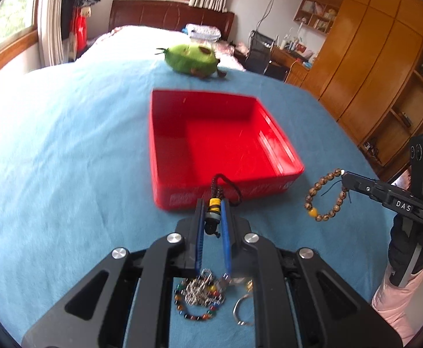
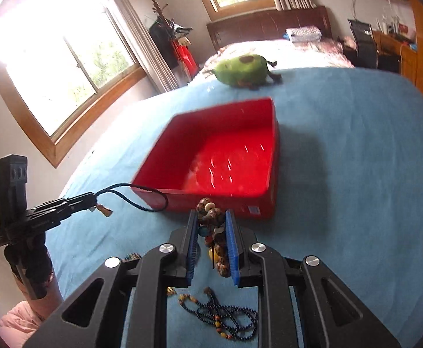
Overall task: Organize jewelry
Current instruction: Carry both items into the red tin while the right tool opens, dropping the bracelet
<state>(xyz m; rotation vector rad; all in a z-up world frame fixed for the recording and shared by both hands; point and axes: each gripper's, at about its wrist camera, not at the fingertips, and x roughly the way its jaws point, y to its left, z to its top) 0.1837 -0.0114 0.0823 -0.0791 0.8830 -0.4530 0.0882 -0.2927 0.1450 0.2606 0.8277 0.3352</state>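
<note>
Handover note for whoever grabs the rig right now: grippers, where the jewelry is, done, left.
Left gripper: shut on a dark cord pendant.
Right gripper: shut on a brown bead bracelet.
Both are held short of the red box on the blue bedspread.
Done: nothing shows in the box yet.
Left: drop both in, then fetch the loose pieces near you: colourful bead bracelet, silver chain pile, silver bangle, dark bead necklace.

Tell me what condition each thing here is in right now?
Left tongs: shut on the corded pendant, lifted.
Right tongs: shut on the brown bead bracelet, lifted.
Red box: open, nothing inside.
Colourful bead bracelet: lying loose on the blue cover.
Dark bead necklace: tangled on the cover.
</note>
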